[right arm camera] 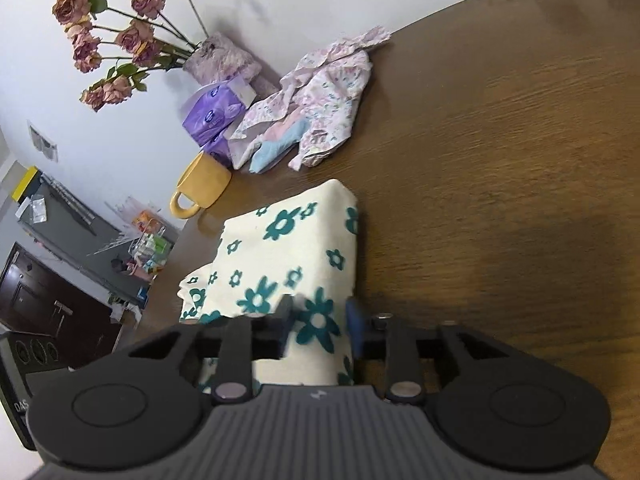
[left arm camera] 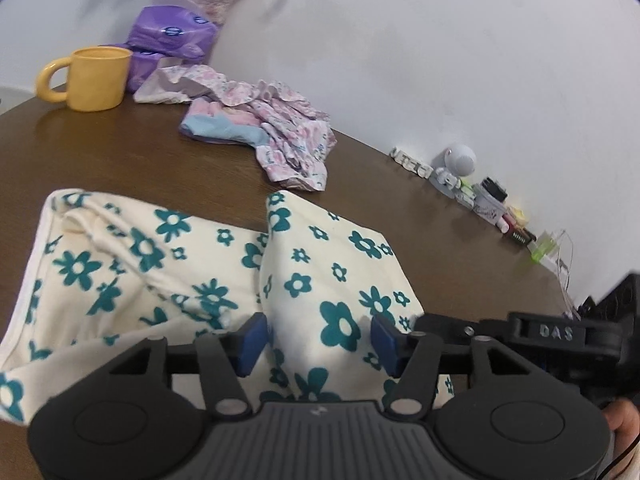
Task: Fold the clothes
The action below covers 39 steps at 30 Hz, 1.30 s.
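So the cream cloth with teal flowers (left arm camera: 168,264) takes up the lower half of the left wrist view, lying partly folded on the brown wooden surface (left arm camera: 120,152). The left gripper (left arm camera: 318,338) has its blue-padded fingers (left arm camera: 254,340) spread, with a raised fold of the cloth running up between them; can't really tell if the pads actually touch the fabric. In the right wrist view the right gripper (right arm camera: 318,326) also sits with fingers apart on either side of a strip of the same cloth (right arm camera: 288,248), so again not clamped tight as far as I can see.

Containers: a yellow mug (left arm camera: 96,78) in the upper left of the left view, inside not visible. Behind it, purple tissue packs (left arm camera: 176,36). A lilac vase (right arm camera: 224,58) in the upper left of the right view holds dried pinkish roses (right arm camera: 108,36). A crumpled pink patterned garment (left arm camera: 280,128) lies between the mug and the flowered cloth, with a pale blue piece (left arm camera: 224,130) tucked against it. Small desk clutter (left arm camera: 472,184) lines the wall at right.
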Each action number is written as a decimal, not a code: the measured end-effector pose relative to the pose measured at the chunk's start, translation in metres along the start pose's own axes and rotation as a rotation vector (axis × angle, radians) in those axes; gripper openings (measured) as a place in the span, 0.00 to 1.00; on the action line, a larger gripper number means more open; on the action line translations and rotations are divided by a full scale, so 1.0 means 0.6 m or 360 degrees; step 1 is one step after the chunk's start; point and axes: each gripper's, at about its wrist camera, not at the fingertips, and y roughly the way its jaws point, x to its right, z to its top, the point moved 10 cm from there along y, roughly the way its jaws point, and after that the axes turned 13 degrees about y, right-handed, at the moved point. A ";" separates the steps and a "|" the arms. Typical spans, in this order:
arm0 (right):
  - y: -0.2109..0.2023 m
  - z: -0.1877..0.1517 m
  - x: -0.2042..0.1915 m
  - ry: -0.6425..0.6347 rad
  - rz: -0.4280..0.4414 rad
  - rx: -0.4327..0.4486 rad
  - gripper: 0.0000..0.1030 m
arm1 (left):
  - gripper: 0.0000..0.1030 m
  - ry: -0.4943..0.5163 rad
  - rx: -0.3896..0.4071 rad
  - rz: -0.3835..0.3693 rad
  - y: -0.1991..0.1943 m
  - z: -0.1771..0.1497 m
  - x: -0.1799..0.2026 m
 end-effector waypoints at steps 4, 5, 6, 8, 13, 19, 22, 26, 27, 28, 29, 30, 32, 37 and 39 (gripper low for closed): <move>-0.006 -0.017 0.006 0.0011 0.0000 0.0013 0.21 | 0.46 0.0067 -0.0008 -0.0003 0.001 -0.007 0.012; -0.006 -0.020 0.004 0.0011 0.0012 0.0011 0.18 | 0.44 0.0085 -0.0011 -0.0004 0.001 -0.009 0.015; -0.006 -0.021 0.002 0.0003 0.0013 0.0015 0.19 | 0.44 0.0083 -0.0012 0.0004 0.003 -0.011 0.016; -0.008 -0.022 -0.002 -0.0002 0.0019 0.0022 0.27 | 0.52 0.0021 -0.0012 -0.0011 0.000 -0.012 0.010; -0.010 -0.032 0.016 0.0103 0.0048 0.0007 0.42 | 0.54 -0.0012 -0.0007 -0.0036 -0.010 -0.019 0.007; -0.011 -0.041 0.011 0.0110 0.0041 0.0040 0.34 | 0.52 0.0050 -0.0001 -0.0042 -0.014 -0.028 0.016; -0.018 -0.038 0.024 0.0197 0.0072 0.0043 0.38 | 0.56 0.0025 0.0020 -0.0046 -0.024 -0.026 0.008; -0.013 -0.043 0.016 0.0152 0.0062 0.0047 0.31 | 0.49 0.0103 -0.0010 -0.0077 -0.012 -0.035 0.020; -0.014 -0.043 0.013 0.0138 0.0060 0.0053 0.35 | 0.50 0.0124 -0.0016 -0.0074 -0.009 -0.038 0.023; -0.016 -0.041 0.012 0.0130 0.0060 0.0062 0.38 | 0.57 0.0098 -0.0010 -0.0086 -0.011 -0.036 0.022; -0.020 -0.038 0.013 0.0135 0.0062 0.0084 0.47 | 0.60 0.0064 0.0006 -0.0097 -0.015 -0.031 0.019; -0.025 -0.034 0.015 0.0138 0.0057 0.0113 0.49 | 0.61 0.0030 0.0023 -0.0108 -0.019 -0.026 0.015; -0.031 -0.027 0.017 0.0136 0.0042 0.0155 0.50 | 0.61 0.0042 0.0066 -0.0084 -0.026 -0.013 0.009; -0.020 -0.014 0.020 0.0154 0.0020 0.0166 0.53 | 0.65 0.0064 0.0083 -0.0065 -0.018 0.006 0.006; -0.013 -0.011 0.020 0.0140 -0.0013 0.0173 0.53 | 0.66 0.0072 0.0080 -0.0062 -0.011 0.012 0.006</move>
